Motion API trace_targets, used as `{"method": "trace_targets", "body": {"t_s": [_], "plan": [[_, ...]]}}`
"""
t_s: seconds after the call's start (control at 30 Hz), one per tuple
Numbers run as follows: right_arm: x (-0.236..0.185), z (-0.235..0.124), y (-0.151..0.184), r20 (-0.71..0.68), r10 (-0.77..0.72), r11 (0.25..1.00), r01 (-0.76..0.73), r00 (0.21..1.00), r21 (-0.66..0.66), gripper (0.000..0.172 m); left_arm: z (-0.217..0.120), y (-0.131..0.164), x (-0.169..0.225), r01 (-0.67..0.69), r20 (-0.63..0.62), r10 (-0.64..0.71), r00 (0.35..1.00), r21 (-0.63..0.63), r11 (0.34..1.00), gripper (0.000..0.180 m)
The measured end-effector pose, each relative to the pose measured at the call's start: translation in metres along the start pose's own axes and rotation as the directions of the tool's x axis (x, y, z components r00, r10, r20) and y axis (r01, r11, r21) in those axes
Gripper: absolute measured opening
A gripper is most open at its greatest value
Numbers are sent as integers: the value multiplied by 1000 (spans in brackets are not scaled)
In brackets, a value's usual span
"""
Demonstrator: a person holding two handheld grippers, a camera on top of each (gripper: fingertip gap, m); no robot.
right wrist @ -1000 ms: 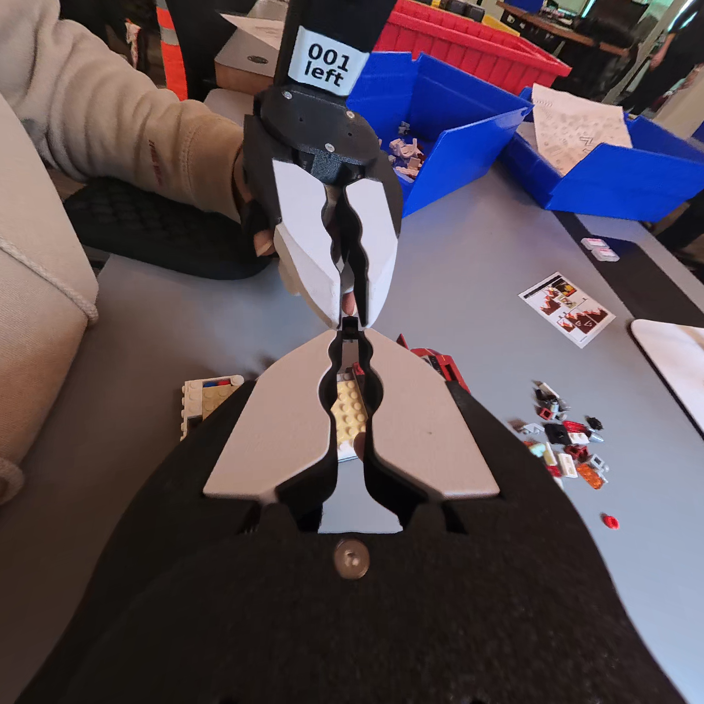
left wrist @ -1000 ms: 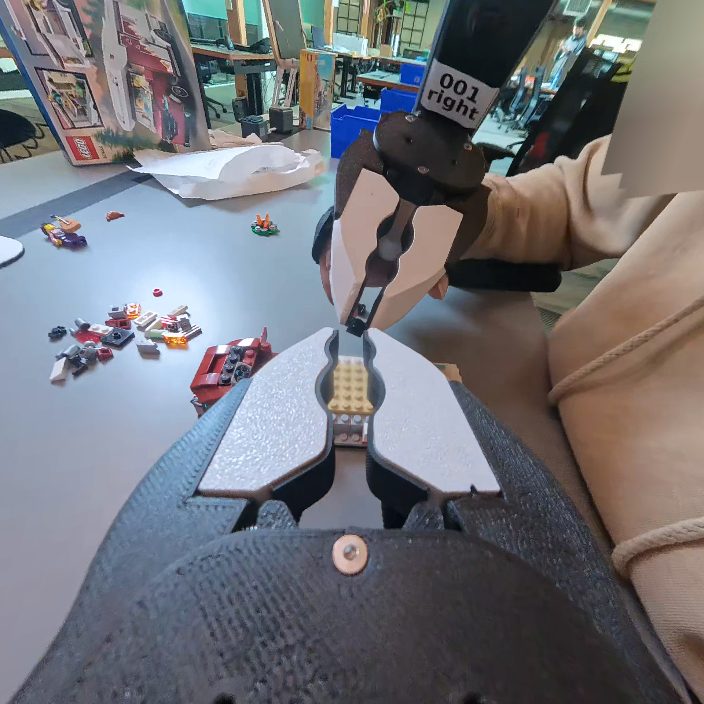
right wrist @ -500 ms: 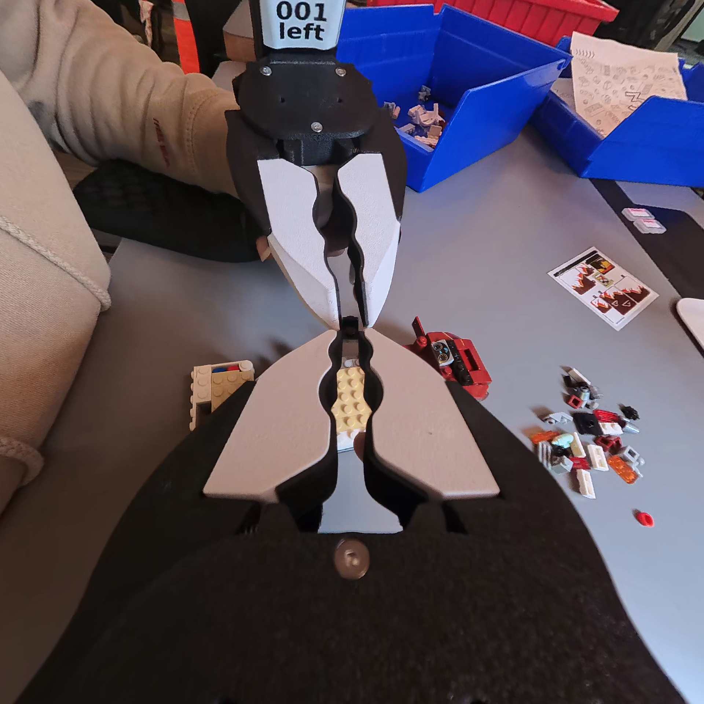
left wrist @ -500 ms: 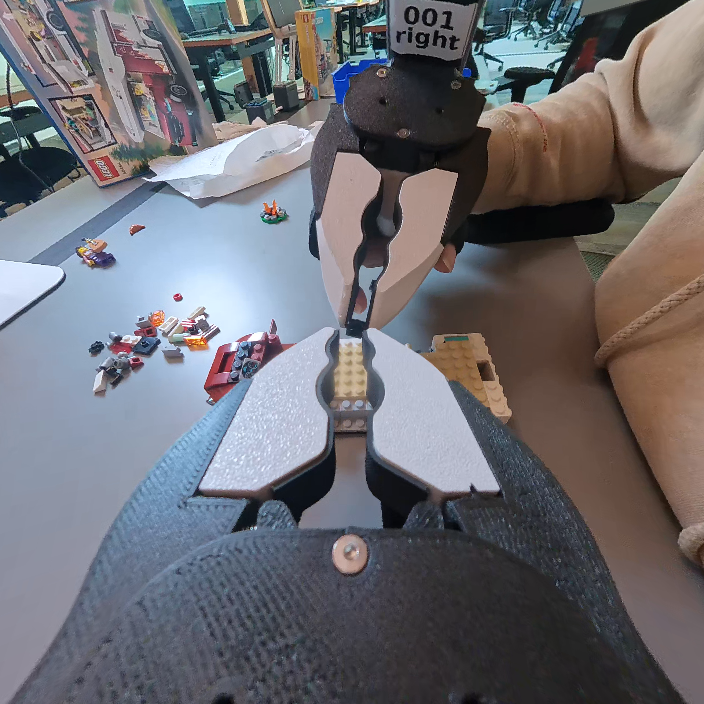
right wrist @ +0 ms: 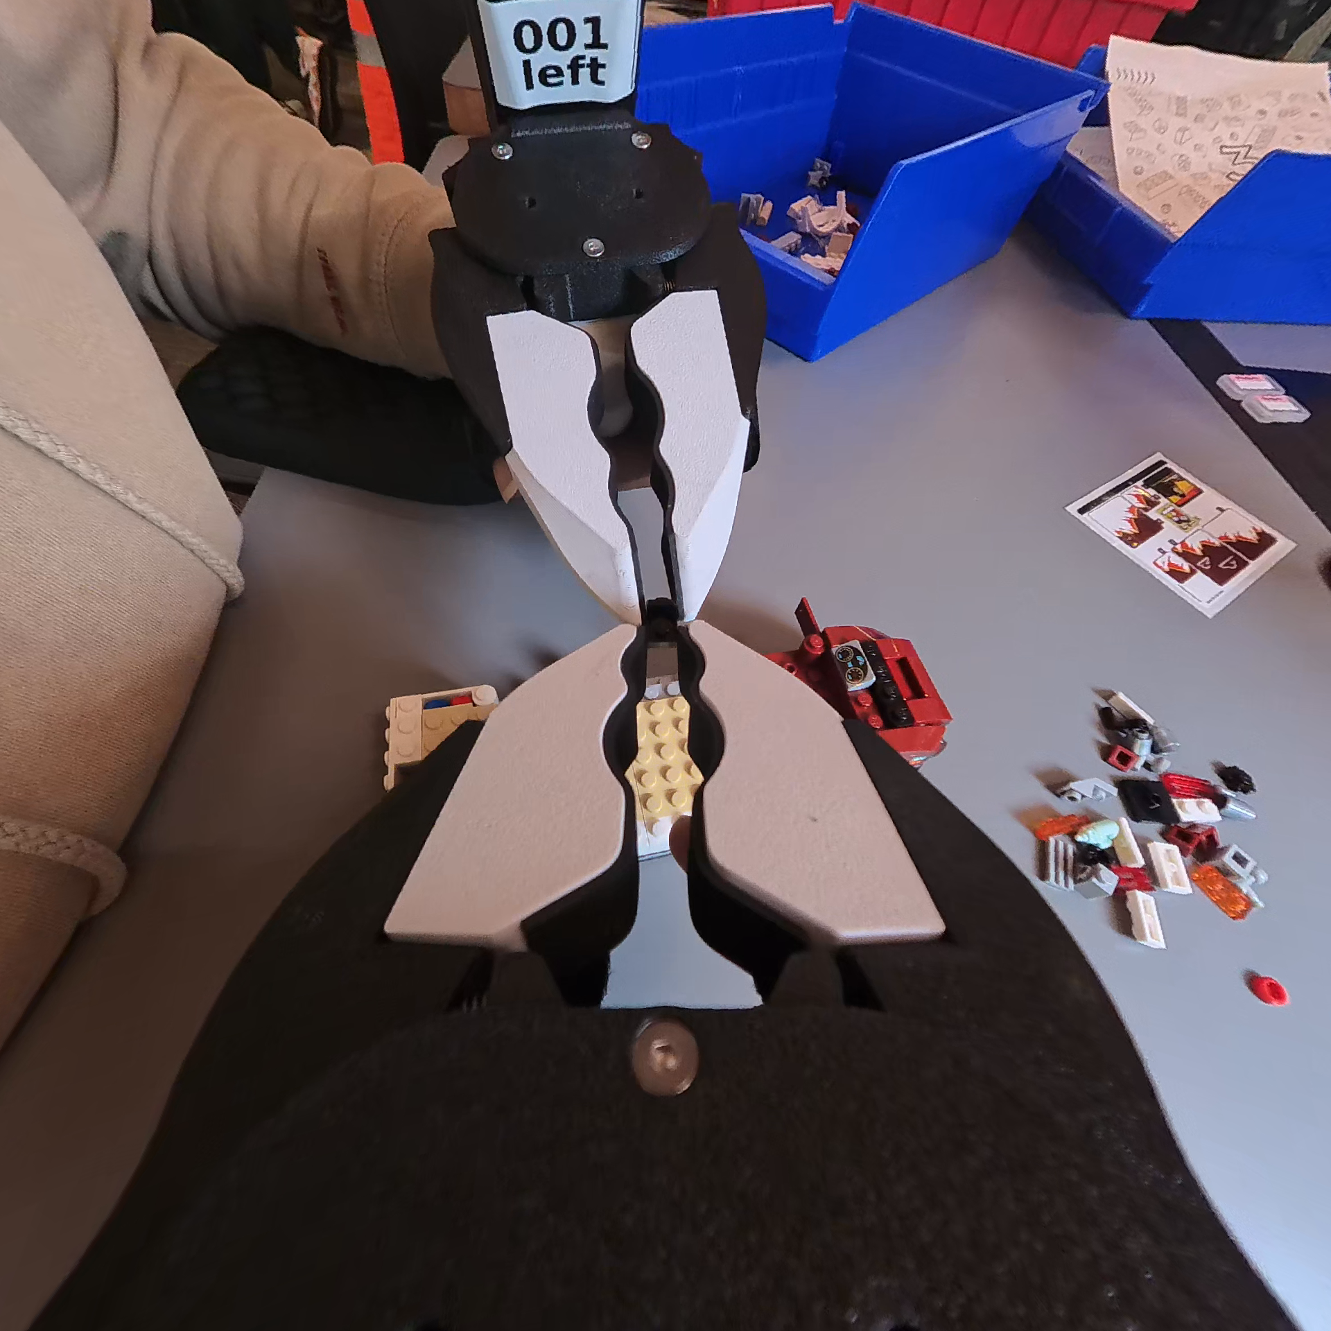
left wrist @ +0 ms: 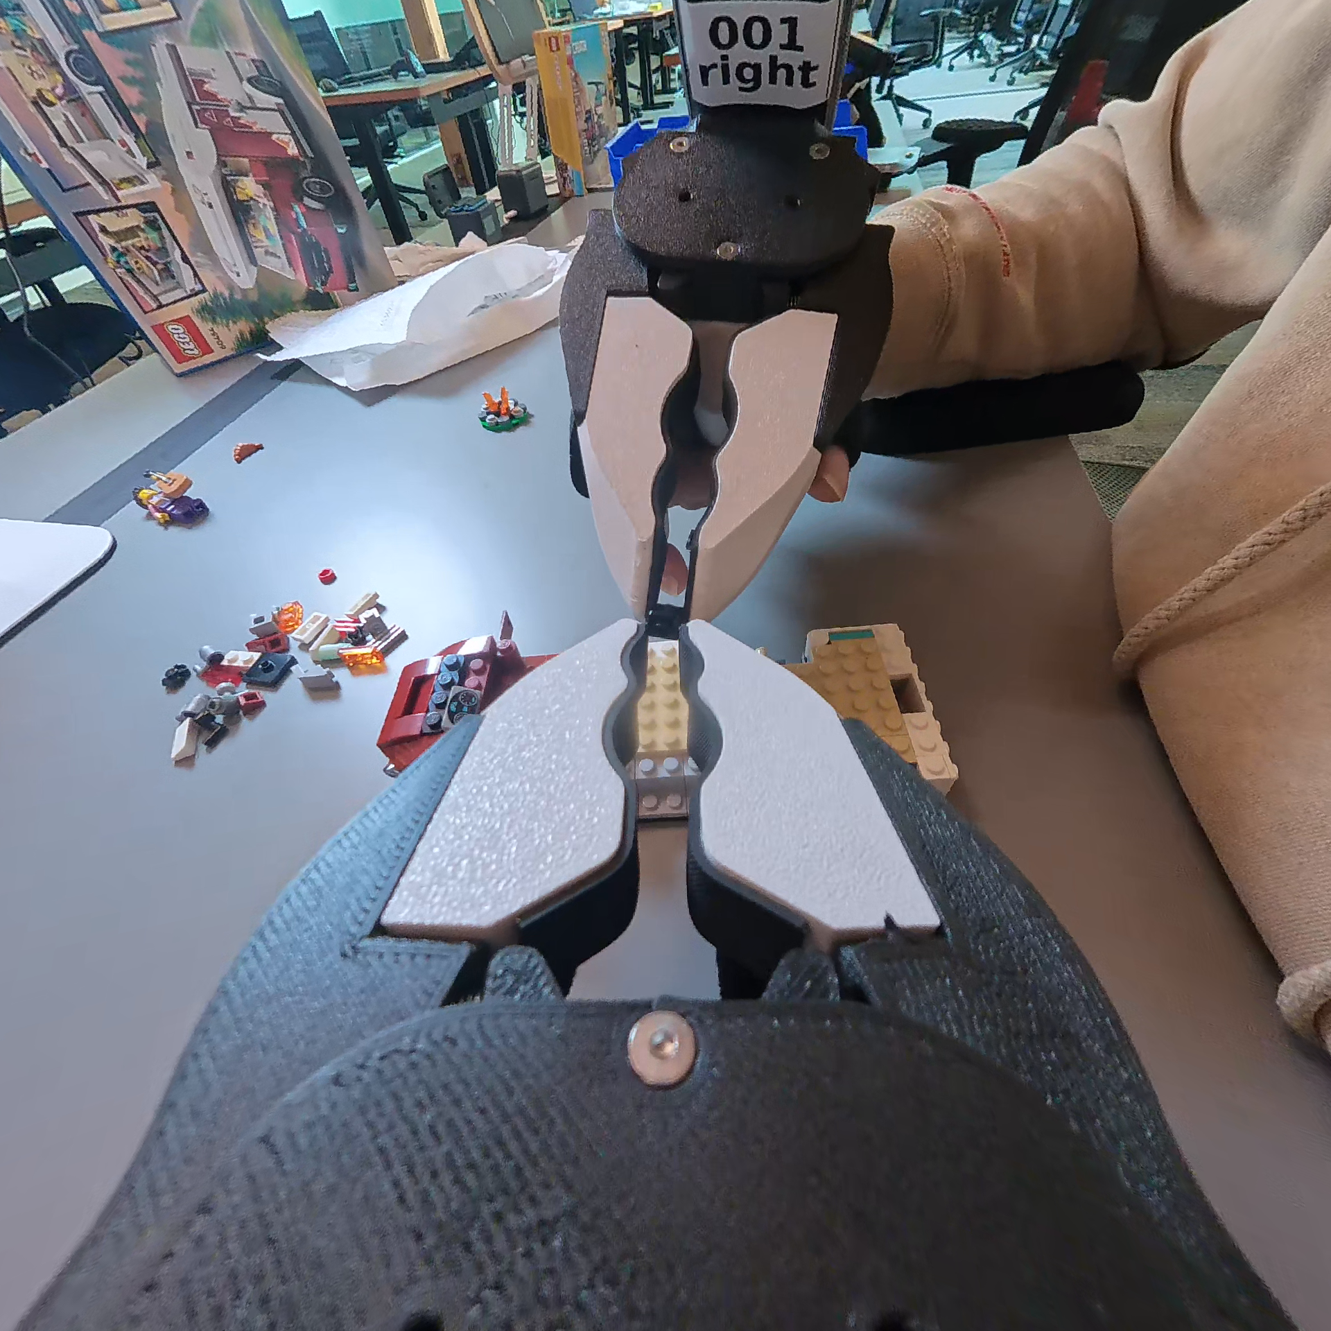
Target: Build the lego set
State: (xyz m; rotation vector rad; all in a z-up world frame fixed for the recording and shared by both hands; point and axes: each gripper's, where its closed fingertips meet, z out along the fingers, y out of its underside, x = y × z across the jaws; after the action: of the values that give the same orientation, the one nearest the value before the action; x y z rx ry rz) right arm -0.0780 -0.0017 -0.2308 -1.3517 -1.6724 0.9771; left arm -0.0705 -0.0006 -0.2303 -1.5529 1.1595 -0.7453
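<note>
Tip to tip at frame centre: the left gripper (left wrist: 664, 637) and the right gripper (right wrist: 661, 637) meet over the grey table (left wrist: 432, 504), both nipping one small black piece (left wrist: 666, 618) from opposite ends, jaws nearly together. Below them lies a tan studded plate (left wrist: 661, 702) (a red build (left wrist: 450, 695) sits just left, loose bricks (left wrist: 281, 659) farther left).

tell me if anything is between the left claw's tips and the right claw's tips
Only a small black piece. It sits right where the left claw and right claw meet tip to tip, and both seem to pinch it. Nothing else is between them. A tan studded plate shows below.
</note>
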Motion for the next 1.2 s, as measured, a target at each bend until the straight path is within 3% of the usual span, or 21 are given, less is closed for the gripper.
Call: {"method": "trace_targets", "body": {"t_s": [0.9, 1.07, 1.2], "plan": [[3, 2, 1, 6, 39, 999, -39, 999, 9, 8, -1, 2, -3, 22, -2, -22, 1000, -8, 1000, 8], [27, 1, 0, -96, 20, 1000, -22, 995, -13, 8, -5, 10, -33, 70, 96, -64, 993, -57, 996, 8], [40, 1, 5, -116, -26, 995, 14, 993, -101, 12, -7, 28, -51, 186, 130, -170, 977, -120, 975, 8]]}}
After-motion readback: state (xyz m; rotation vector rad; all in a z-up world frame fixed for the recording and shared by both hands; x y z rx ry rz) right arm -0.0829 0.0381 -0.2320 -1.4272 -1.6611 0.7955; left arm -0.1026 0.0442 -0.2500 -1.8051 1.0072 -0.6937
